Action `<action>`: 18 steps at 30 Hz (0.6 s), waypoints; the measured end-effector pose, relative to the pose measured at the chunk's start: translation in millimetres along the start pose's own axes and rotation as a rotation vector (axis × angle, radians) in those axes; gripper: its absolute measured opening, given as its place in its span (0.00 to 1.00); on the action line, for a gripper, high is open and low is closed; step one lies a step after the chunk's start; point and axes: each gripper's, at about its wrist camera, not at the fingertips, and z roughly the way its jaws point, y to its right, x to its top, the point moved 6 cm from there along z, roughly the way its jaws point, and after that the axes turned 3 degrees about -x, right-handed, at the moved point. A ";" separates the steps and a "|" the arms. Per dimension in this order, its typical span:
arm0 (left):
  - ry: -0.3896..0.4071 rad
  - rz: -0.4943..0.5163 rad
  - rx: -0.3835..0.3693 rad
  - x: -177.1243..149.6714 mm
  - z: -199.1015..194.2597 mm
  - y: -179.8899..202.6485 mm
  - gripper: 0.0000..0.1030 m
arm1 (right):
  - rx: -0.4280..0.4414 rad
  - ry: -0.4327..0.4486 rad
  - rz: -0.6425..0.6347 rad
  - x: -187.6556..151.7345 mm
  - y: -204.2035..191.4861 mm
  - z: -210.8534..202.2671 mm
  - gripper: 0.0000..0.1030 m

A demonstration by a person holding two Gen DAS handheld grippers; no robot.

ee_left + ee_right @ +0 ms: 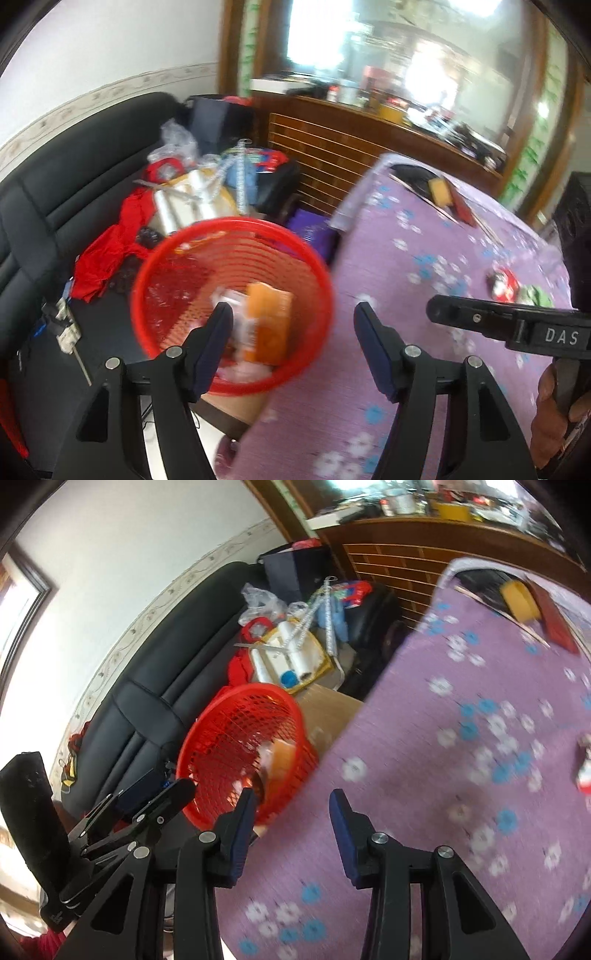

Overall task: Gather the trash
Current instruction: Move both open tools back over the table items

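Note:
A red mesh basket stands beside the table's left edge and holds an orange packet and pale wrappers; it also shows in the right wrist view. My left gripper is open and empty, between the basket and the purple flowered tablecloth. My right gripper is open and empty over the tablecloth's left edge. A red-and-white wrapper and a green scrap lie on the table at right. The right gripper's body shows in the left wrist view.
A black sofa behind the basket is piled with red cloth, plastic bags and rolls. A yellow sponge, red booklet and sticks lie at the table's far end. A wooden cabinet stands behind. A cardboard box sits under the basket.

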 end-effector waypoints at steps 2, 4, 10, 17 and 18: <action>-0.011 0.036 -0.025 -4.2 0.9 21.4 0.65 | -0.010 0.007 0.035 -9.6 16.4 -12.4 0.44; -0.024 0.067 -0.051 -8.9 1.8 41.7 0.65 | -0.021 0.017 0.072 -18.8 34.5 -25.4 0.44; -0.048 0.143 -0.116 -19.8 0.9 99.8 0.65 | -0.116 0.084 0.170 -41.6 109.7 -83.8 0.45; -0.075 0.219 -0.159 -35.7 -2.6 151.3 0.65 | -0.332 0.210 0.331 -53.7 245.9 -181.0 0.56; -0.077 0.225 -0.161 -37.6 -2.7 155.5 0.65 | -0.358 0.218 0.354 -54.8 266.1 -190.9 0.56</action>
